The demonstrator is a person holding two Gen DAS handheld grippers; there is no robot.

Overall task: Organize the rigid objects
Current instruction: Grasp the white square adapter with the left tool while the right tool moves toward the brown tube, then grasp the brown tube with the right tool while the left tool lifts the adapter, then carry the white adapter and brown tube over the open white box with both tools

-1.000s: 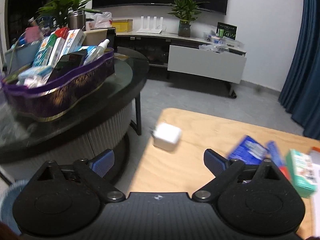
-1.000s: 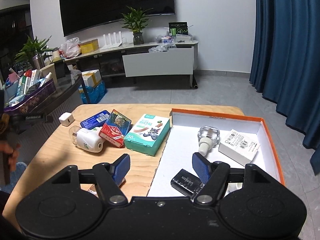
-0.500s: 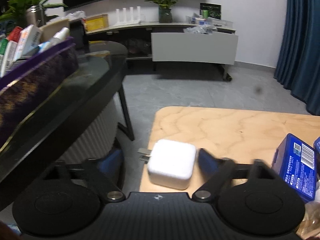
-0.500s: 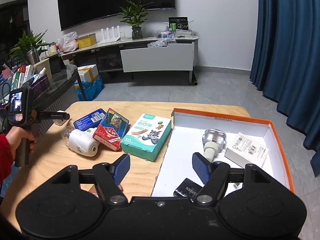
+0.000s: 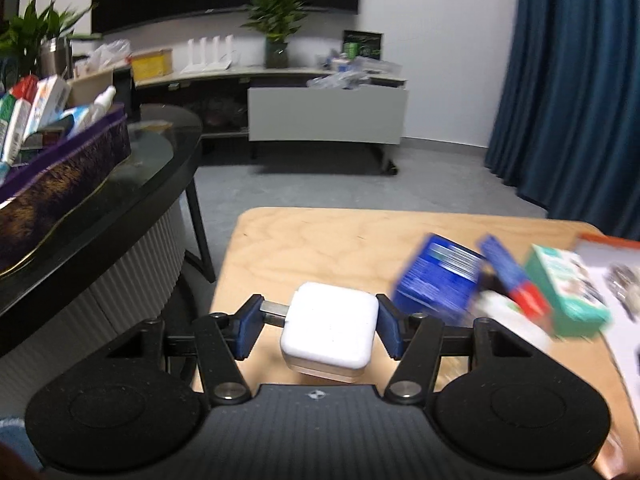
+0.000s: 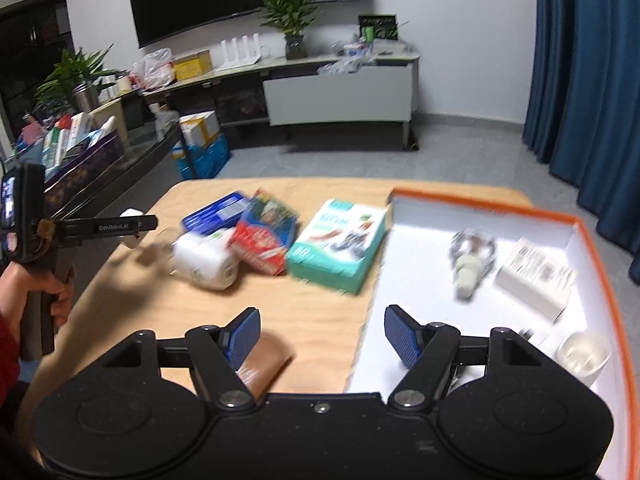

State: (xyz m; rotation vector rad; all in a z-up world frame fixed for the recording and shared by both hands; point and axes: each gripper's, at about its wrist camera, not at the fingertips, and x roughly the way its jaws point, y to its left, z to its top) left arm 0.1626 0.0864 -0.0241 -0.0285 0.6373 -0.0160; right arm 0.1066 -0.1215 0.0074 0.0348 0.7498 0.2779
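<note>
blue box [image 5: 438,278] beside white charger [image 5: 330,330]

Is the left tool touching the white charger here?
Touching. In the left wrist view the closing left tool has the white charger between its blue pads: the right pad meets its side, and the left pad meets its metal prongs.

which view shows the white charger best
The left wrist view: the white charger fills the middle, sharp, between the left gripper's closing jaws, with its metal prongs pointing toward the left pad. The right wrist view shows only a small white corner behind that gripper, at the table's far left edge.
</note>
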